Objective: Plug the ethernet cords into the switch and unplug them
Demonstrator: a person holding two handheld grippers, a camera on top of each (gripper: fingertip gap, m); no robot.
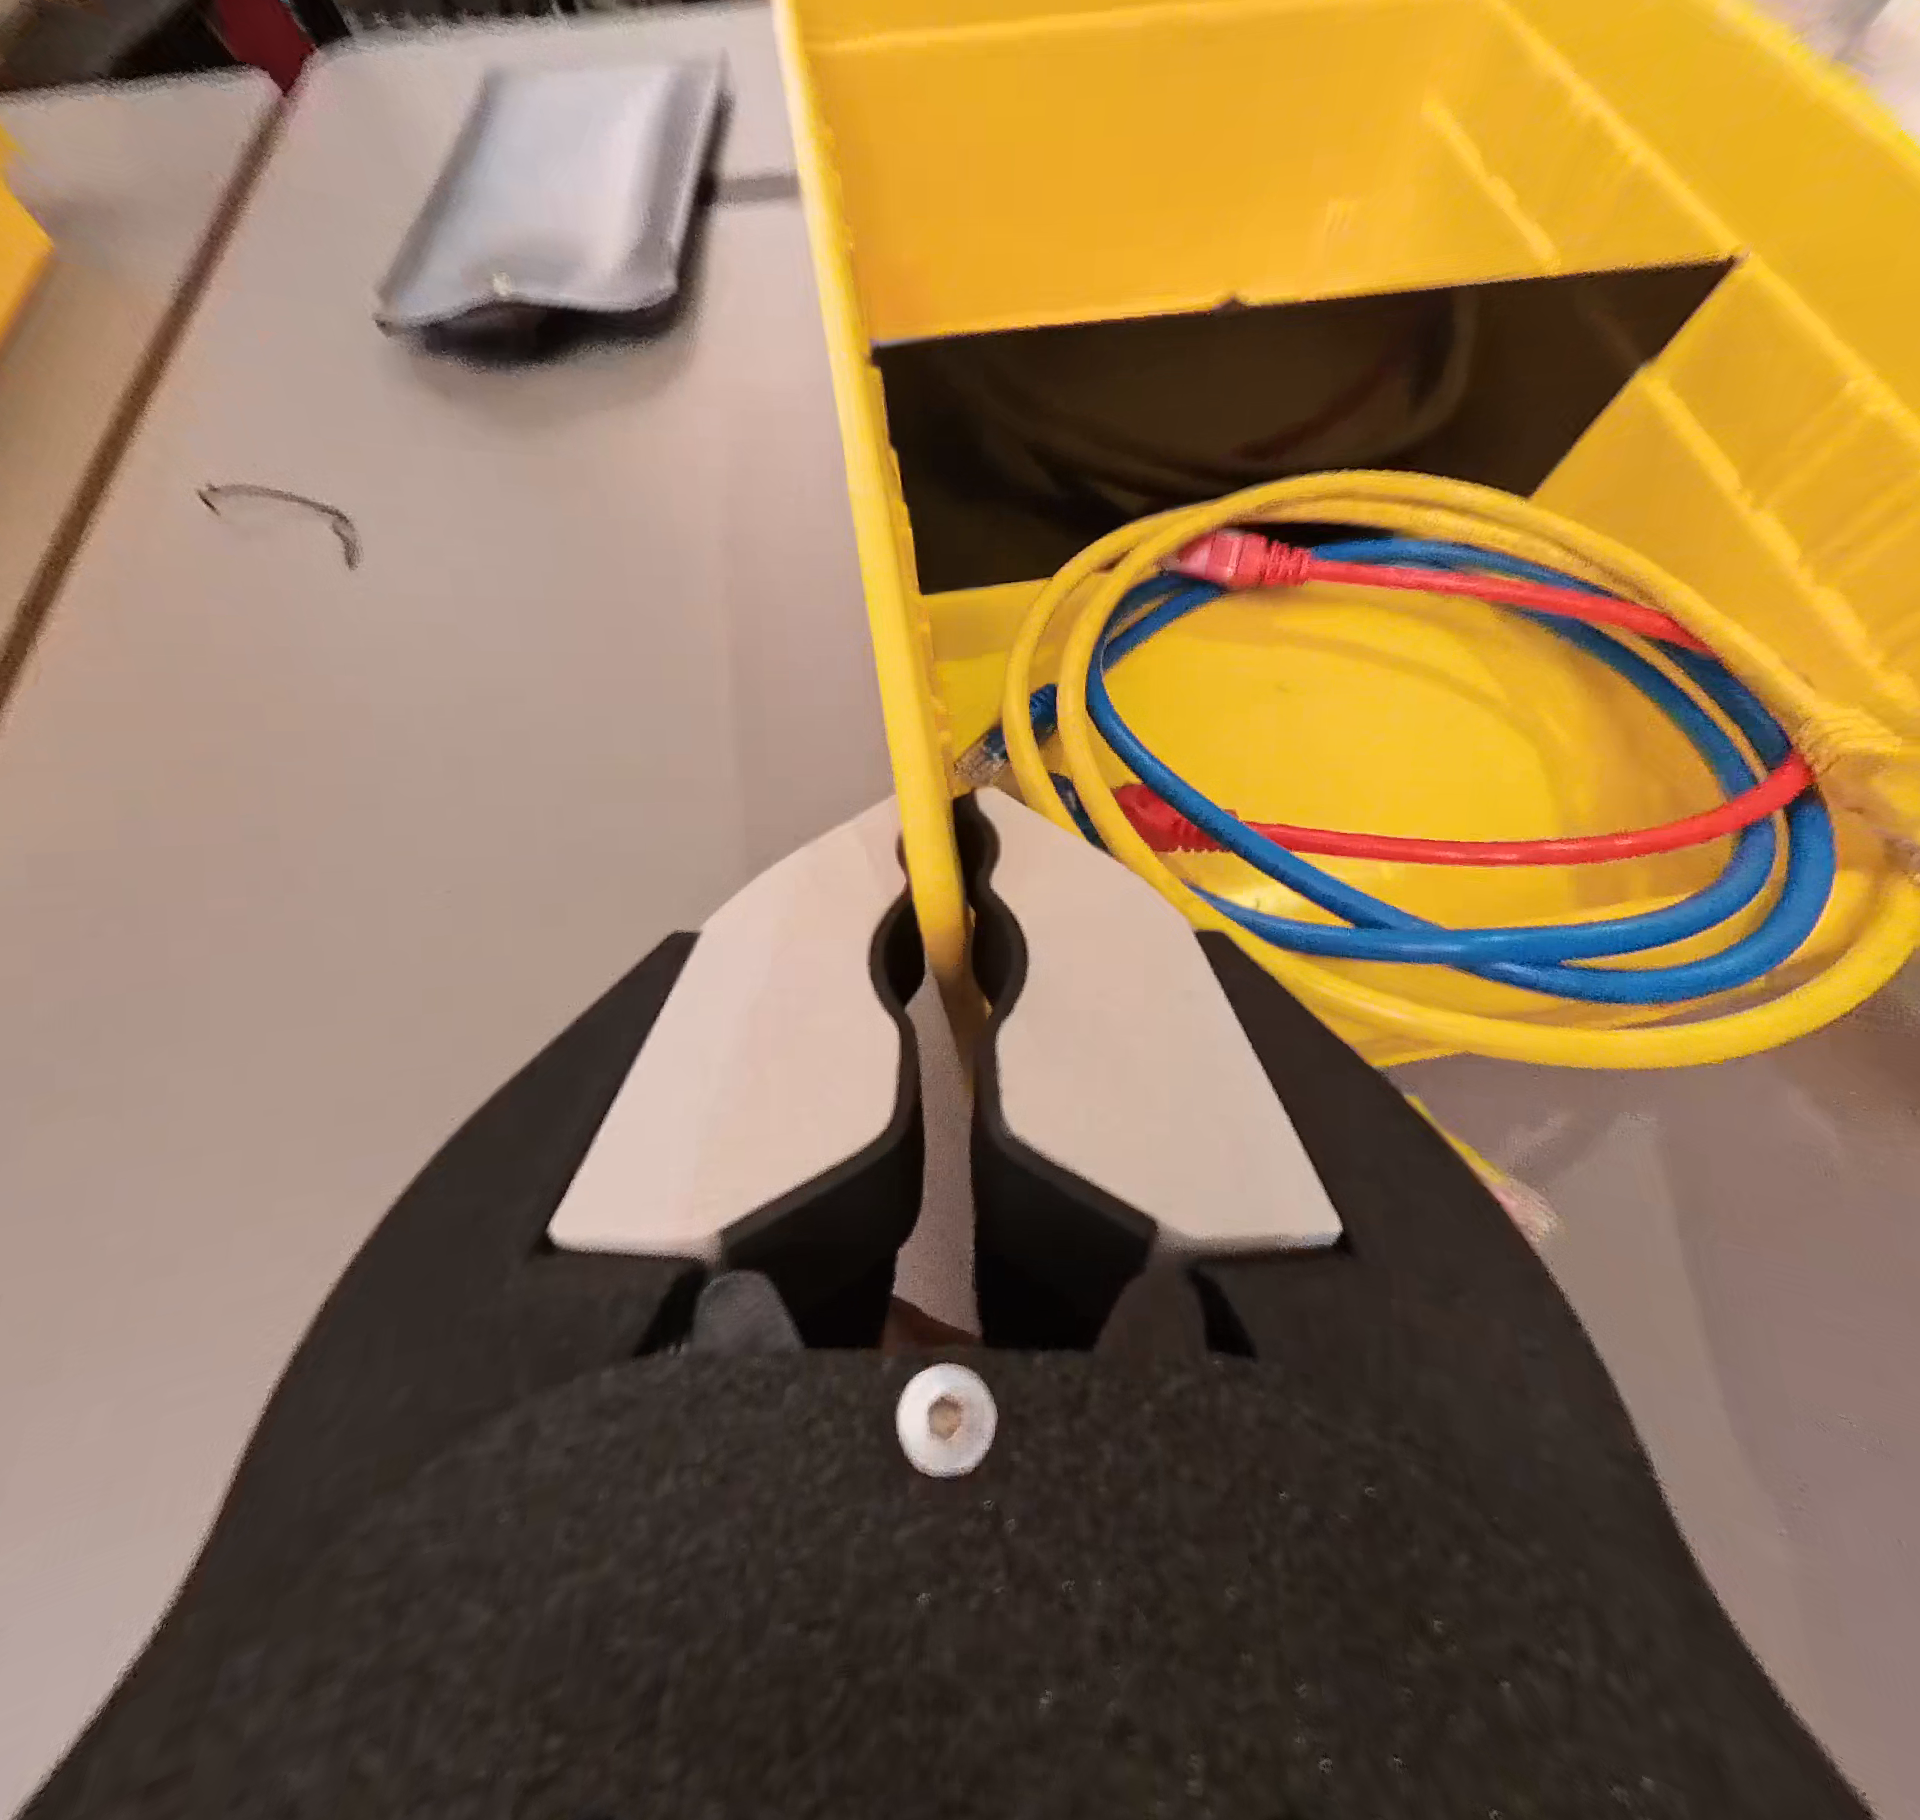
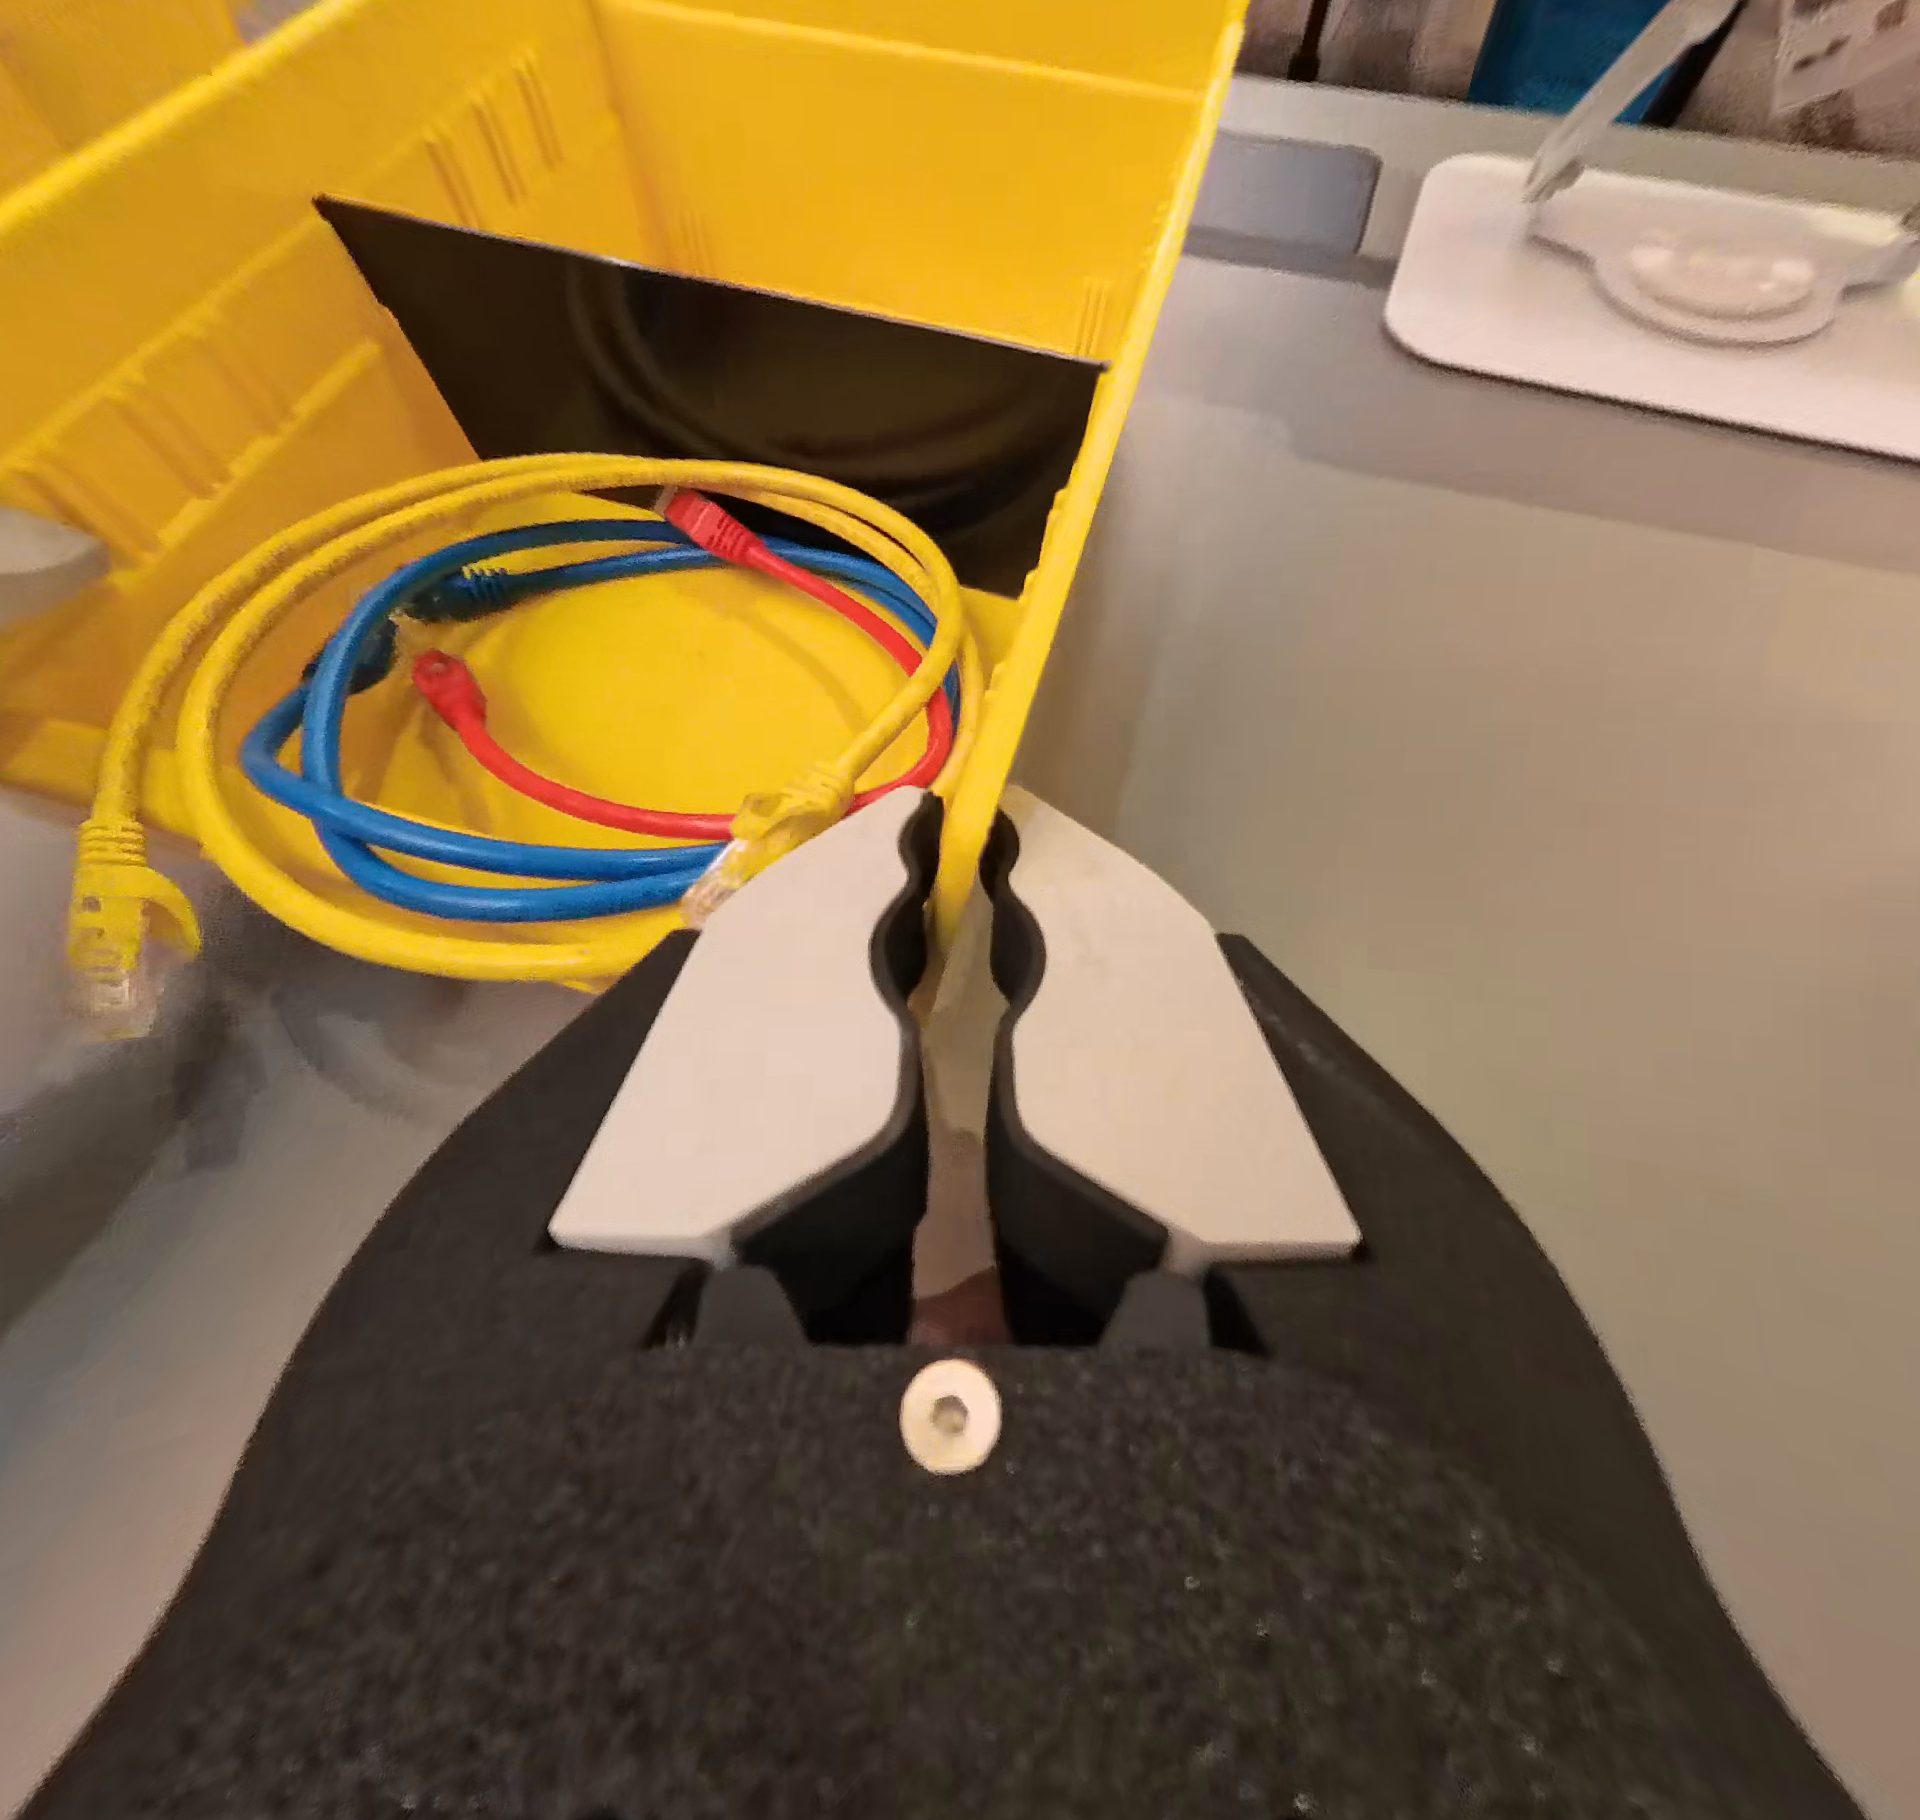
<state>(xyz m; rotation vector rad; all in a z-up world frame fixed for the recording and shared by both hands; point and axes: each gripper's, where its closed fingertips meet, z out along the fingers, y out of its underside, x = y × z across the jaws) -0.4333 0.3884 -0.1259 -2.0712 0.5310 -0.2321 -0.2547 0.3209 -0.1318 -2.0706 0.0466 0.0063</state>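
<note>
A yellow plastic bin (image 1: 1143, 160) lies open toward me on the table. Coiled in its front are a yellow ethernet cord (image 1: 1455, 1038), a blue one (image 1: 1558, 949) and a red one (image 1: 1455, 845). My left gripper (image 1: 940, 835) is shut on the front edge of the bin's left wall (image 1: 881, 523). My right gripper (image 2: 961, 825) is shut on the front edge of its right wall (image 2: 1070, 523). The cords (image 2: 468, 856) lie just left of it, and one yellow plug (image 2: 104, 918) hangs out over the bin's lip. A glossy black panel (image 2: 748, 388) stands across the bin behind the cords. I cannot make out a switch.
The bin rests on a grey table (image 1: 468, 731). A dark flat pouch (image 1: 561, 201) lies far left of the bin. A white stand base (image 2: 1662, 336) sits far right. Another yellow bin (image 2: 104, 4) stands beside the first. The gap from one gripper's tips to the other's is roughly 20 centimeters. From the left gripper's tips to the dark flat pouch (image 1: 561, 201) is close to 30 centimeters.
</note>
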